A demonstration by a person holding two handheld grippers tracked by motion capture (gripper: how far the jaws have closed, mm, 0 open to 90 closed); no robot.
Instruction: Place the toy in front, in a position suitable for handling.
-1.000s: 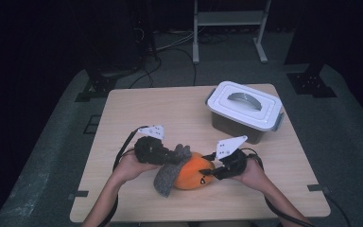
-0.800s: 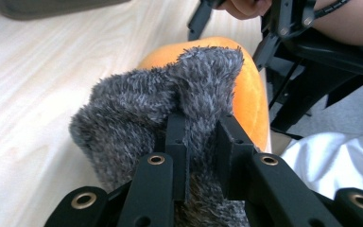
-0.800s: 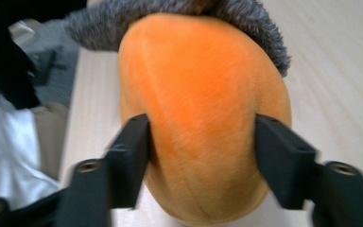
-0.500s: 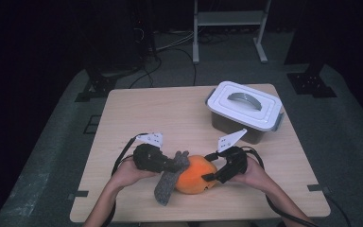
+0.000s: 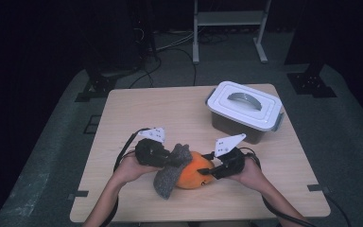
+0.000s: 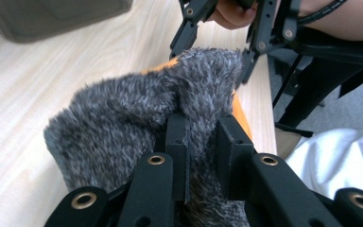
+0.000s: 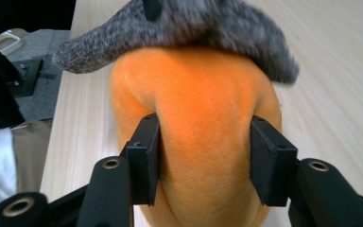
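In front of the lidded box (image 5: 244, 111), an orange plush toy (image 5: 194, 176) under a grey furry cloth (image 5: 170, 172) is flanked by both grippers. From the left gripper (image 6: 203, 137), cloth is seen pinched tight. From the right gripper (image 7: 203, 161), whose jaws have just been closing, the toy is squeezed; a slip could be caused by soft plush. The toy's face is hidden.

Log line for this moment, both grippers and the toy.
left gripper: shut on grey furry cloth | right gripper: jaws just closing, pinching orange plush toy | cloth draped over toy | lidded bin: untouched
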